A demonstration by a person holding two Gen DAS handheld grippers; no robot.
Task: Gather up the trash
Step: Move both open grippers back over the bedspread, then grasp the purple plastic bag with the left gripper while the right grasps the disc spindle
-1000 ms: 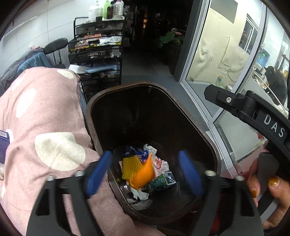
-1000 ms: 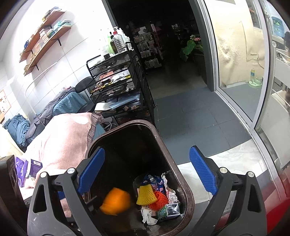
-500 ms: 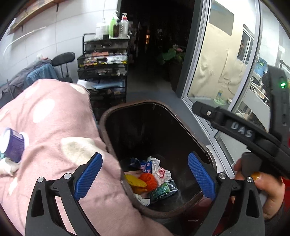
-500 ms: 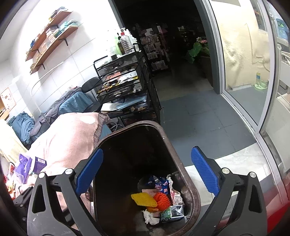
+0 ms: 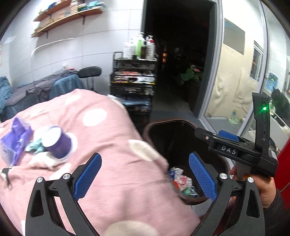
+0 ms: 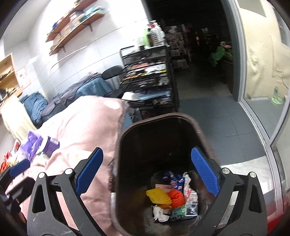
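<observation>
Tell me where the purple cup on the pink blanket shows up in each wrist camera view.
Left wrist: the purple cup lies left of centre on the pink blanket.
Right wrist: the purple cup sits at the left edge, on the blanket.
Shared landmark: the brown trash bin, right of the blanket.

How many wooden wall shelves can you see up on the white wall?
2: an upper wooden wall shelf and a lower wooden wall shelf right beneath it, both stacked with items, high on the white tiled wall. Others may lie outside the views.
</observation>
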